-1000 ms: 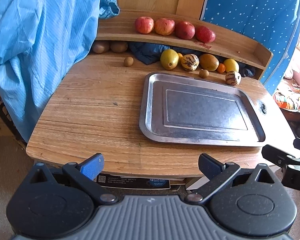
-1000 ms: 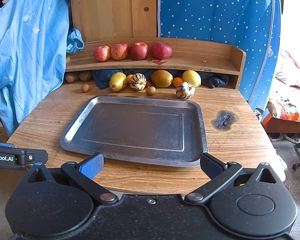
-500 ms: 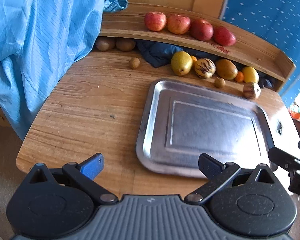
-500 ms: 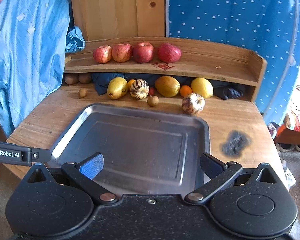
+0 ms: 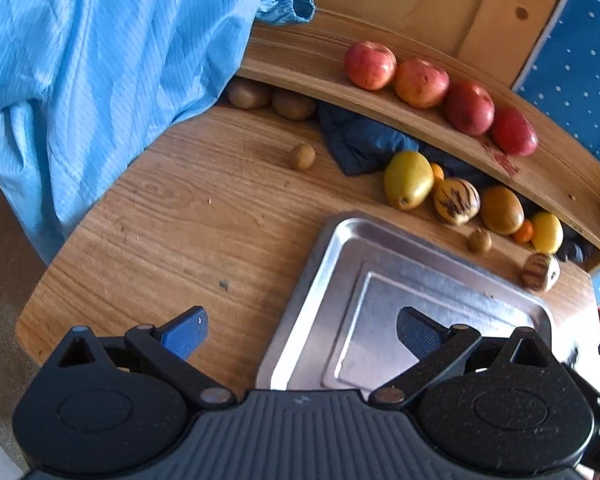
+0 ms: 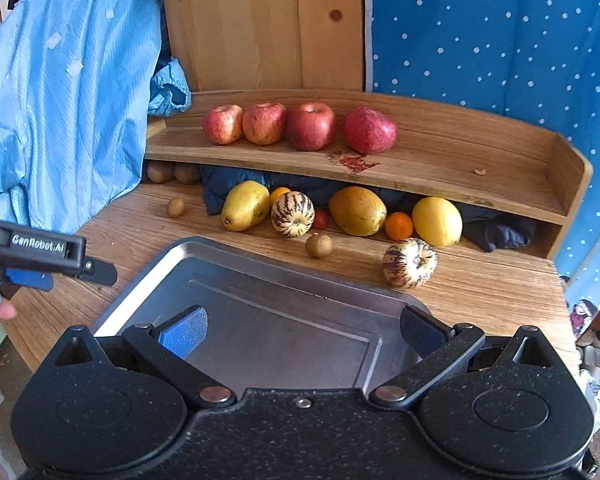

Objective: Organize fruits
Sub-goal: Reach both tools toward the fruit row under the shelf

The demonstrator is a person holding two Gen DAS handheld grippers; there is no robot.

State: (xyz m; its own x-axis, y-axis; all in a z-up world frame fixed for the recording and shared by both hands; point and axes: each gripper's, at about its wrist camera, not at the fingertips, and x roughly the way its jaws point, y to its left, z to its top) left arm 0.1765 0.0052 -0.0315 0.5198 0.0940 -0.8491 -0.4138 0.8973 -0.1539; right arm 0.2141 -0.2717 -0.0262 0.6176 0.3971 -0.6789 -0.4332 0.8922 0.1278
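Note:
A bare steel tray [image 6: 172, 276] [image 5: 324, 264] lies on the wooden table. Behind it, under a shelf, sit a yellow-green mango [image 6: 245, 206], a striped melon [image 6: 292, 214], an orange-brown mango [image 6: 357, 211], an orange [image 6: 399, 226], a lemon [image 6: 437, 221], a second striped melon [image 6: 409, 263] and a small kiwi [image 6: 319, 245]. Several red apples [image 6: 311, 126] line the shelf. My right gripper [image 6: 303, 330] hangs open over the tray's near part. My left gripper [image 5: 303, 330] is open over the tray's left edge, holding nothing.
A light blue garment [image 5: 100, 60] hangs at the table's left side. Dark blue cloth [image 6: 228, 184] is stuffed under the shelf, beside two kiwis [image 5: 272, 98] and a loose small one [image 5: 302, 156]. The left gripper [image 6: 36, 256] shows at the right wrist view's left edge. Spotted blue fabric [image 6: 500, 40] stands behind.
Both grippers have moved forward over the table toward the fruit; the tray now lies under them. The left view has tilted clockwise. Both stay open.

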